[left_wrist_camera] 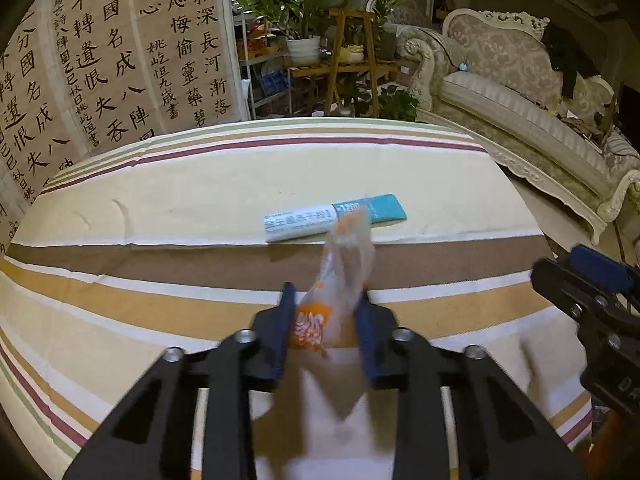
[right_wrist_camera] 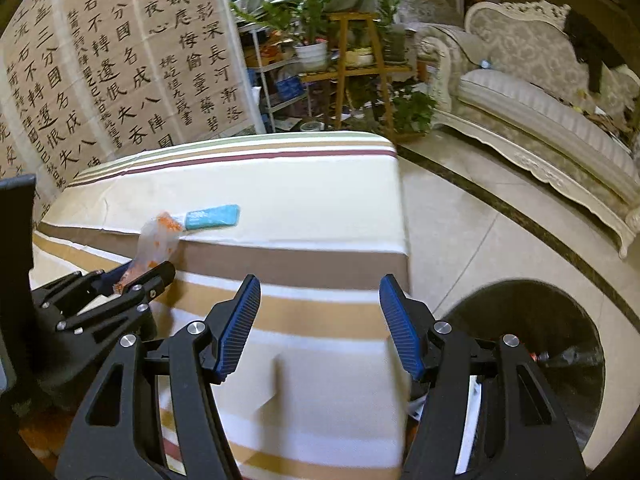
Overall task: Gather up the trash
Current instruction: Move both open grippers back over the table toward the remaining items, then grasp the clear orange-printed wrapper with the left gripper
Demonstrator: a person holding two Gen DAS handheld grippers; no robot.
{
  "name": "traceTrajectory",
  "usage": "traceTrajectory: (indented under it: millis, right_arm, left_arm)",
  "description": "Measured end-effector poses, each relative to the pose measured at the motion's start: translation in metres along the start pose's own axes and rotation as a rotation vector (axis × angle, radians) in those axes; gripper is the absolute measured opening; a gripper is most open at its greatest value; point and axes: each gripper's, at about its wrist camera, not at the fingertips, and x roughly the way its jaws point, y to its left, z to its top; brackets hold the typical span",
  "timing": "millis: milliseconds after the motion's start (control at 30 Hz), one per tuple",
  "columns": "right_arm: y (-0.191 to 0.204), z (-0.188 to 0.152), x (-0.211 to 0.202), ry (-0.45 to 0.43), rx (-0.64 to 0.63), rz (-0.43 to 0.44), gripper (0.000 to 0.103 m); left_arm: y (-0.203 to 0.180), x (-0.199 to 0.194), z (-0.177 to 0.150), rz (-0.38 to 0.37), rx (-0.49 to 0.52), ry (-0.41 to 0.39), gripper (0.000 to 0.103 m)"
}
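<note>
The left gripper (left_wrist_camera: 325,320) was clenched on a crumpled clear plastic wrapper (left_wrist_camera: 340,280) printed in orange, its blue ribbed pads pinching the lower, printed end so that the thin film stood up loosely above the jaws. The wrapper was held clear of the striped tablecloth (left_wrist_camera: 160,208), which suggests the carrying step of the collection. Beyond the wrapper, on the cream band of the cloth, lay a flat rectangular packet (left_wrist_camera: 334,219), white at one end and teal at the other, smooth and glossy in appearance; it rested untouched and probably remained to be collected.

The right gripper (right_wrist_camera: 320,320) hung with its jaws released and nothing between them, poised over the cloth's near edge, beside the left gripper and on the side away from the wrapper. Its pads (right_wrist_camera: 400,328) were blue and finely ridged, on black rigid linkages. Below and beside the cloth's corner stood a round dark bin (right_wrist_camera: 532,344), its mouth facing upward, with what seemed to be litter inside; this was most likely the destination for the wrapper. The cloth was a woven fabric with brown, tan and maroon stripes, lightly creased.
</note>
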Motion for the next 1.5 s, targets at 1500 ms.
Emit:
traceTrajectory:
  millis: [1500]
  right_arm:
    - [0.085,0.049,0.064,0.071,-0.163,0.005,0.069]
  left_arm:
    - [0.088,-0.019,-0.008,0.122,-0.123,-0.051,0.015]
